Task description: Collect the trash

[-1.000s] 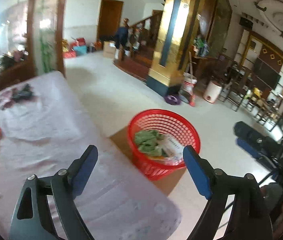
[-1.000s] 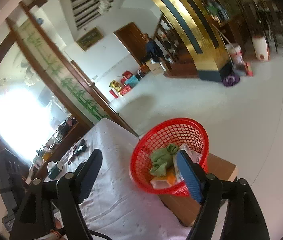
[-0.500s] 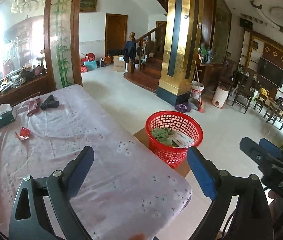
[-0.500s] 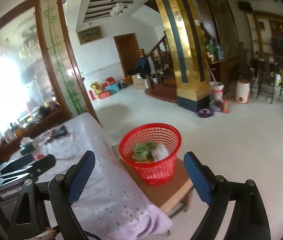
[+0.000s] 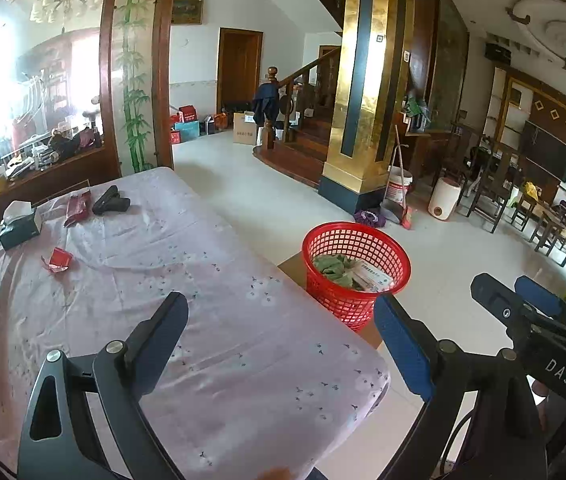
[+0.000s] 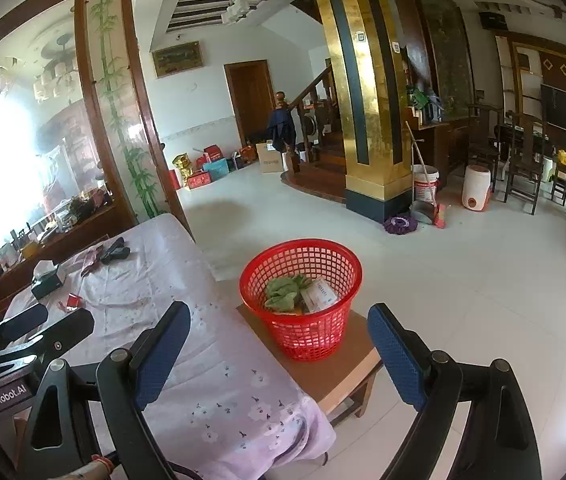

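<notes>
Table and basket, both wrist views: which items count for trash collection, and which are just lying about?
Job:
red mesh basket, already holding green scraps and a carton
red crumpled wrapper
dark red packet
left tool and right tool, both open and empty

Lying about (probably):
tissue box
black object
mop bucket

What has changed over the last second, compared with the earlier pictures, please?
Both hand-held grippers, left and right, have pulled back and away from the red basket, which now looks farther off. Nothing was grasped or released. The jaws stayed open and empty; the red wrapper stayed on the table.
</notes>
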The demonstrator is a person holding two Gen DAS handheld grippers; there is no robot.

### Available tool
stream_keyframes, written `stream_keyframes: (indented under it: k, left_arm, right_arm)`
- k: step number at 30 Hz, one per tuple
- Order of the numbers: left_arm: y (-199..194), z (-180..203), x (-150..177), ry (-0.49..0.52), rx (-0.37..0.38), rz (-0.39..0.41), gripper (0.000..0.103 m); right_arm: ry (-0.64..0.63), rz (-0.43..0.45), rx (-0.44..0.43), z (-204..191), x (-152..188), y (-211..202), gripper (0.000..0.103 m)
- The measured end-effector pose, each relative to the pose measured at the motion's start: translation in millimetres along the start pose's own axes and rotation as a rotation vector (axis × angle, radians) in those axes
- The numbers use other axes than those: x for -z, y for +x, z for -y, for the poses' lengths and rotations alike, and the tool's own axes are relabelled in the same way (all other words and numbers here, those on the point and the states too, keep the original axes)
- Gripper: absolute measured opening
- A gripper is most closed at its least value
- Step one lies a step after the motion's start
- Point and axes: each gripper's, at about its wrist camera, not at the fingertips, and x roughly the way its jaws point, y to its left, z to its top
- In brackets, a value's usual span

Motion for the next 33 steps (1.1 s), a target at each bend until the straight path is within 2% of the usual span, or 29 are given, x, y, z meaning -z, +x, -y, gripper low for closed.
stream_keyframes:
  k: [33]
  left_arm:
    - [6,-3,3,0.008,0.014,-0.028,0.093]
  right_arm:
    - [0.008,-0.029,0.004,8,11,16,0.093]
